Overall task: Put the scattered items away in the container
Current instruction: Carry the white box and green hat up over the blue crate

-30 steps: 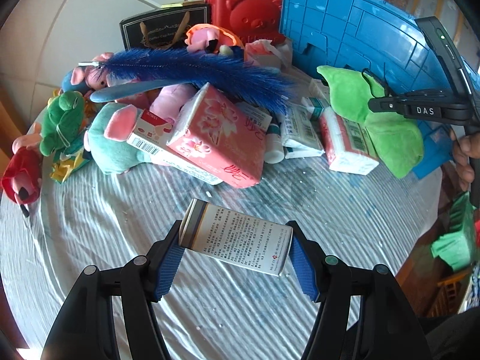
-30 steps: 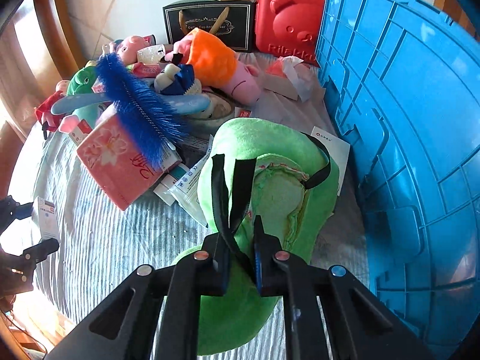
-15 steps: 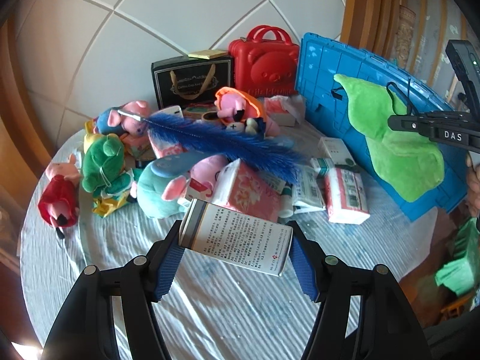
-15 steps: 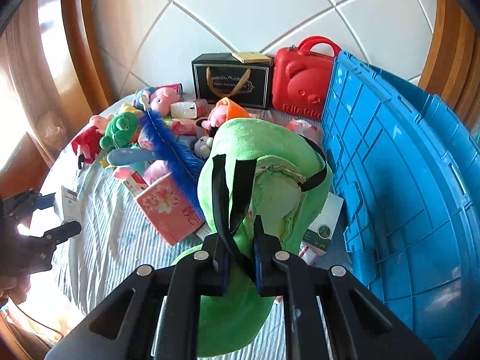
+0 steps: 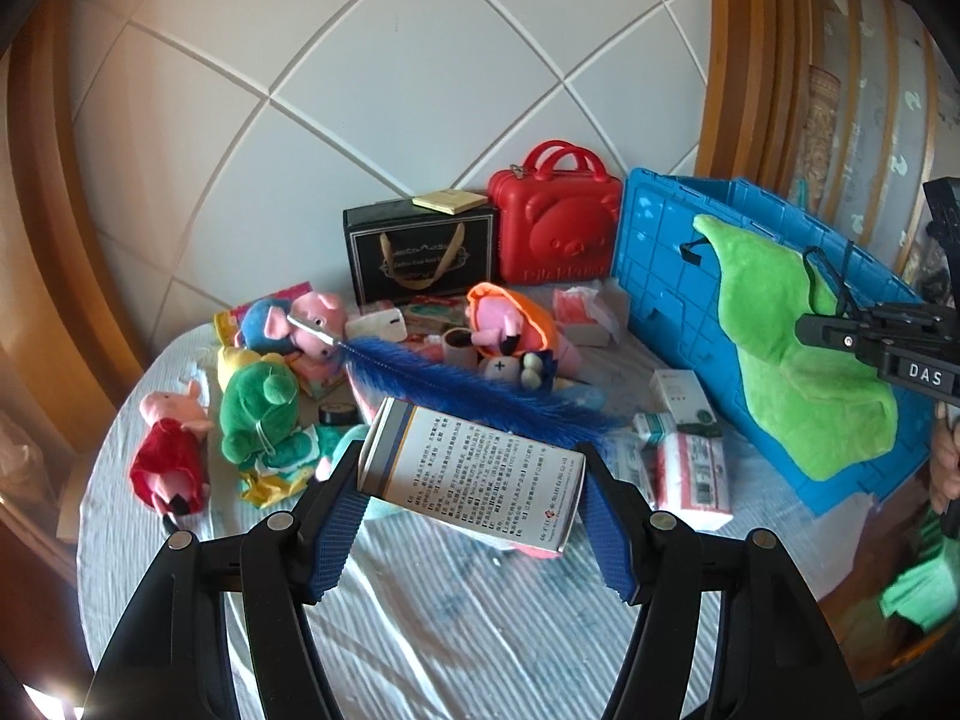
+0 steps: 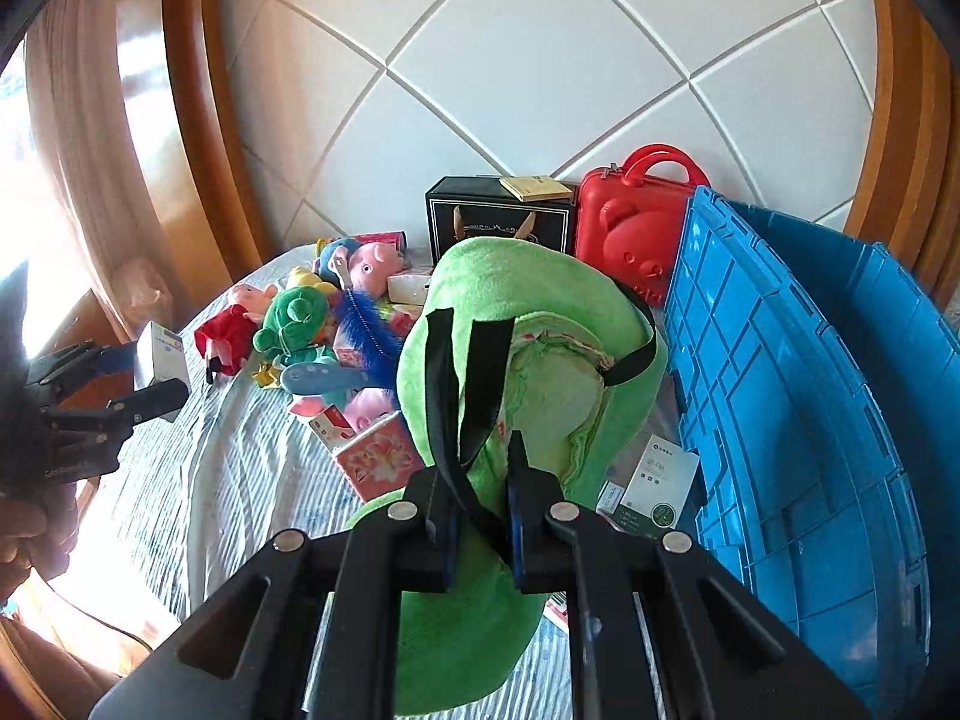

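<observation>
A round table (image 5: pixel 480 630) w/ a pale blue ribbed cloth carried a jumble of plush toys, incl. a green frog (image 5: pixel 259 414) and a red-dressed pig (image 5: pixel 171 456), plus small cartons and a tissue pack (image 5: pixel 693 471) near the middle. At the back, vs. the tiled wall, stood a black gift box (image 5: pixel 420 255) and red bear case (image 5: pixel 555 228). A blue crate (image 6: pixel 840 408) sat at the right edge.

Both wrist views look down across the same cluttered table (image 5: pixel 480 630).
</observation>
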Demonstrator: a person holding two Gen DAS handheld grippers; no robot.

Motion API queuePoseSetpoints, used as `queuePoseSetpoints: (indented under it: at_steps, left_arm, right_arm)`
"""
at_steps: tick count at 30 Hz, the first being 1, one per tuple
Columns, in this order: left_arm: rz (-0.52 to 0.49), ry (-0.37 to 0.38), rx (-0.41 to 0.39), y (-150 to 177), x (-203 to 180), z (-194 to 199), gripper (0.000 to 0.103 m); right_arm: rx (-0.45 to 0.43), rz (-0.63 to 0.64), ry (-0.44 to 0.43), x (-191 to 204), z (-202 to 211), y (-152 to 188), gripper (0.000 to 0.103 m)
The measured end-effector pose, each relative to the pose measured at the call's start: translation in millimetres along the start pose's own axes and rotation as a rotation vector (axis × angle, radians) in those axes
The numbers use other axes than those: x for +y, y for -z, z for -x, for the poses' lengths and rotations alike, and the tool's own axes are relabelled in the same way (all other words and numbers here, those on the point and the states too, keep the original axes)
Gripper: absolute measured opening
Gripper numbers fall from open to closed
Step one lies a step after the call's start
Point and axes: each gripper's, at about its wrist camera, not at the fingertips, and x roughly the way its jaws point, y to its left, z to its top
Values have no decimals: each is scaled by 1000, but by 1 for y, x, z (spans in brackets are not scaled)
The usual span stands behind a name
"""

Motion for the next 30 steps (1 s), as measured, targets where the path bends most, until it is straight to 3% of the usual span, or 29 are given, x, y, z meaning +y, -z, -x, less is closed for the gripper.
queuePoseSetpoints:
  at_steps: [17, 30]
  left_arm:
    - [21, -42, -77, -44, -42, 17, 66]
    - [26, -77, -109, -84, -102, 10, 66]
  right_arm:
    - [-105, 52, -73, -32, 47, -26, 12]
    - [-195, 57, -59, -101, 94, -48, 12]
